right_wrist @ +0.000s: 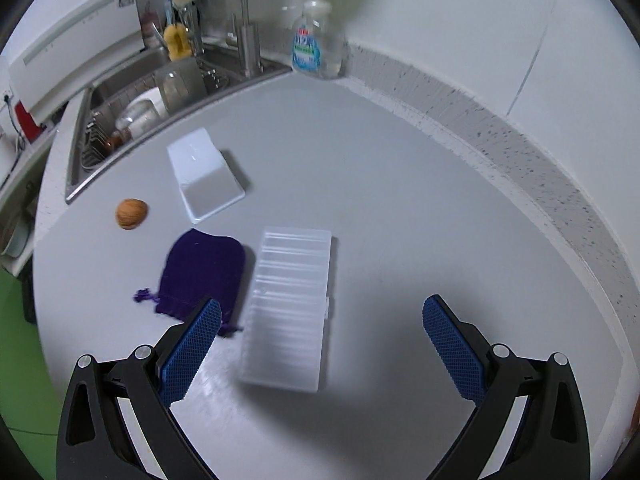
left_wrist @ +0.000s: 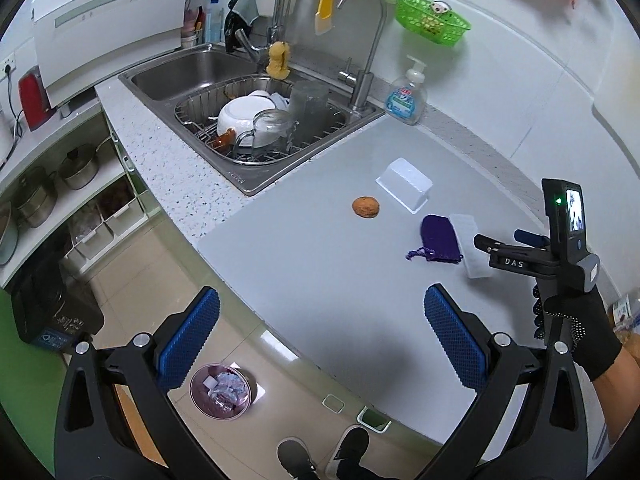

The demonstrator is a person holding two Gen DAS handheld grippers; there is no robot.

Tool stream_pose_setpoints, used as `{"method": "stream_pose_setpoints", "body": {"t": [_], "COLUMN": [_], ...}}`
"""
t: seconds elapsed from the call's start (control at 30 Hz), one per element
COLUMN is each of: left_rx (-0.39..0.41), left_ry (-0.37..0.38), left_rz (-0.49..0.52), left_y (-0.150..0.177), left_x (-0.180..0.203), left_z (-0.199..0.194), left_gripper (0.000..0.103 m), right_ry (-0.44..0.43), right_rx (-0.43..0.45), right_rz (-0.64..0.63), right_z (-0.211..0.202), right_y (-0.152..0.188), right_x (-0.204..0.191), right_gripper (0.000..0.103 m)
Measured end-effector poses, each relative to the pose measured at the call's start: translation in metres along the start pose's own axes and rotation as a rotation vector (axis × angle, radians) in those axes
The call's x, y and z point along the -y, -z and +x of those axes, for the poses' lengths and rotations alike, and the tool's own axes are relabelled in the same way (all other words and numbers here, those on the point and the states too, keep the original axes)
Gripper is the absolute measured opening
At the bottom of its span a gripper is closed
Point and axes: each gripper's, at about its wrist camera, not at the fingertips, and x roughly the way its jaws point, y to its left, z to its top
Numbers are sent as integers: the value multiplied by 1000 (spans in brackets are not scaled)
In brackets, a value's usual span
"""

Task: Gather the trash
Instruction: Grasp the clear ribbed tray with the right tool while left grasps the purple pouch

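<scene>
Only my left view shows the bin (left_wrist: 223,391) on the floor and "DAS" on my right gripper (right_wrist: 322,356), spread empty over the ribbed box (right_wrist: 289,312). My left gripper (left_wrist: 322,336) gapes too.

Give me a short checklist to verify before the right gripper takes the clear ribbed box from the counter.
1. Right gripper jaws open wide: ok.
2. Jaws empty, nothing held: ok.
3. Clear ribbed box lies between the fingers' line, ahead of them: ok.
4. Purple pouch clear of the box: not ok, it lies close beside it, under the left finger.
5. Left gripper out of the way, open and empty: ok.
6. Trash bin on the floor has room: cannot tell, it already holds wrappers.
</scene>
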Motion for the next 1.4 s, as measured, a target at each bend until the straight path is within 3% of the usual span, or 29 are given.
{"method": "stream_pose_setpoints", "body": {"t": [0.23,0.4,0.43,0.6,0.7,1.1,1.4], "left_rx": [-27,-35,-35,-33,-36,-44,-48], "left_ry": [-1,11,13,23,26,60,87], "left_rz": [-11,-8,-5,-2,8,46,96], "left_y": [-4,-8,-9,-12,-13,-23,-37], "left_x": [-2,2,2,3,4,28,74], "left_z": [18,27,28,29,31,42,67], "left_gripper": [100,100,100,100,100,100,100], "right_ry": [8,-4,-5,-20,-61,-97,-118], "right_rx": [-27,-40,-48,-73,-69,-58,-20], "right_rz": [-9,-17,-21,-18,-42,-22,-35], "right_z": [26,36,38,41,35,12,-21], "right_y": [5,9,9,10,9,12,7], "right_x": [3,-1,-3,-10,-14,-6,9], "right_gripper": [96,82,73,71,51,50,50]}}
